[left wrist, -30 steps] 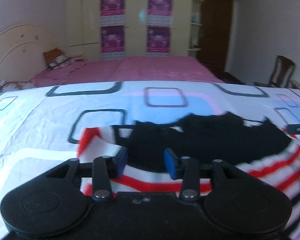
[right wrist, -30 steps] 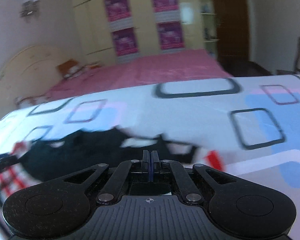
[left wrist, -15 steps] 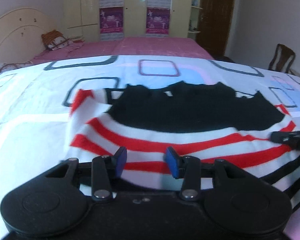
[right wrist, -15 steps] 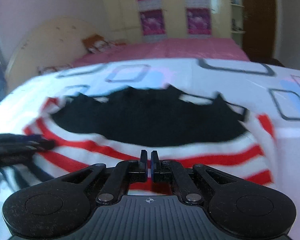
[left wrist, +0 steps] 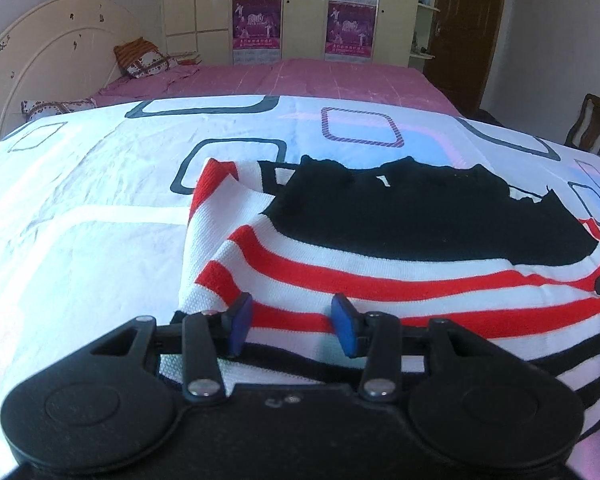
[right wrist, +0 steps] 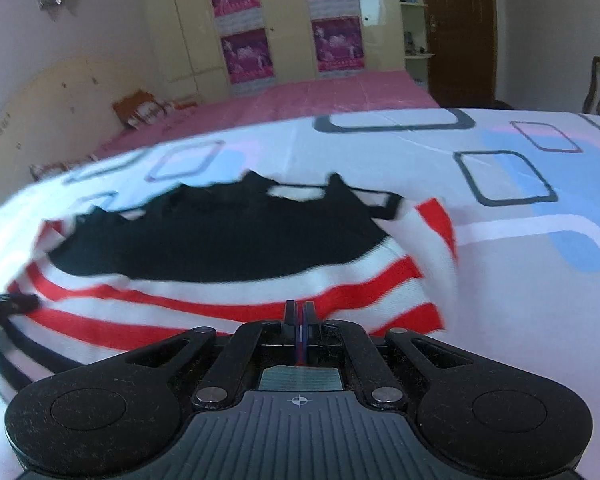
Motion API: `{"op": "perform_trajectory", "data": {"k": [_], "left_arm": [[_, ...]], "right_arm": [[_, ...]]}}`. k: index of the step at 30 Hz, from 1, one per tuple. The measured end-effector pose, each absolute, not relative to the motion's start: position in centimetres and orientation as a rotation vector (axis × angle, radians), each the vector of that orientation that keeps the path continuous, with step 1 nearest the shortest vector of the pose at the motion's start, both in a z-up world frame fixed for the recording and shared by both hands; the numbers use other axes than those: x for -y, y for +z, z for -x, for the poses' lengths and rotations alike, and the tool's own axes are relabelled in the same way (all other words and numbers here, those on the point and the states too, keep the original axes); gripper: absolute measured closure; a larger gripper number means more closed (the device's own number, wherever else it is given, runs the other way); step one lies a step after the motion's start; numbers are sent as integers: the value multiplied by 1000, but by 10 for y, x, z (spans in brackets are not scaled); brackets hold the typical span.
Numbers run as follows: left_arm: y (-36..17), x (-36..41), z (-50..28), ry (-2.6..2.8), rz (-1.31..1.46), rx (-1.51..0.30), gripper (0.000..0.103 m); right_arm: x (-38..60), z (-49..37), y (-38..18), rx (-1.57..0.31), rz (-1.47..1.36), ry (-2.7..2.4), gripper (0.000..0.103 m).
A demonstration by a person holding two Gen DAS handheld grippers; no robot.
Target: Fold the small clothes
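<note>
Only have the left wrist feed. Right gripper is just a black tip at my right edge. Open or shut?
Observer: Shut. The right gripper has its pads pressed together over the sweater, at a red stripe. Can't tell if fabric is pinched.
Operator: Where along the sweater?
Observer: Close to its right edge; the sheet starts just beyond.
Operator: Mine visible from there?
Observer: Only the left gripper tip, at the frame's left edge.
</note>
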State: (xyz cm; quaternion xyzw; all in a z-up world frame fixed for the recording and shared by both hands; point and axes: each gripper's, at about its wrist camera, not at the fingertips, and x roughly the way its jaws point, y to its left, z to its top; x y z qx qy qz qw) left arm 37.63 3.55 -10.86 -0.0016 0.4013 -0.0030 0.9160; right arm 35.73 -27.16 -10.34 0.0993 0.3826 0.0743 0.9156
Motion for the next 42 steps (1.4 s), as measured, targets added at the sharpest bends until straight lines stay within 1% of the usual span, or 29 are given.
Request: {"op": "perform_trajectory", "data": {"k": [7, 10, 13, 17, 21, 24, 27, 30, 35, 37, 42], "left_arm": [[-92, -24, -360, -55, 5, -800, 57], [-85, -13, -351, -112, -13, -773, 54], [-88, -6, -347, -151, -23, -783, 52], [-105, -15, -341, -141, -46, -817, 52], [-118, -31, -334, -150, -57, -826, 50], [-115, -39, -327, -150, -53, -828, 54], [-113, -48, -321, -134, -13, -838, 53], [-120, -48, -320, -138, -35, -848, 53], [-108, -50, -320, -123, 28, -864, 52], [-103, -50, -317, -126, 35, -850, 51], [-98, -59, -315, -104, 44, -820, 49]], "right_arm": [[237, -349, -90, -774, -186, 225, 103], [223, -344, -89, -780, -183, 238, 103], [209, -341, -87, -785, -173, 256, 103], [198, -336, -93, -802, -154, 247, 103], [203, -327, -108, -845, -110, 204, 103], [220, -316, -108, -839, -100, 156, 103], [237, -305, -105, -840, -108, 113, 103], [248, -297, -111, -861, -126, 84, 103], [253, -288, -104, -841, -138, 30, 103], [253, -288, -110, -873, -130, 32, 103], [252, -282, -101, -846, -141, 13, 103]]}}
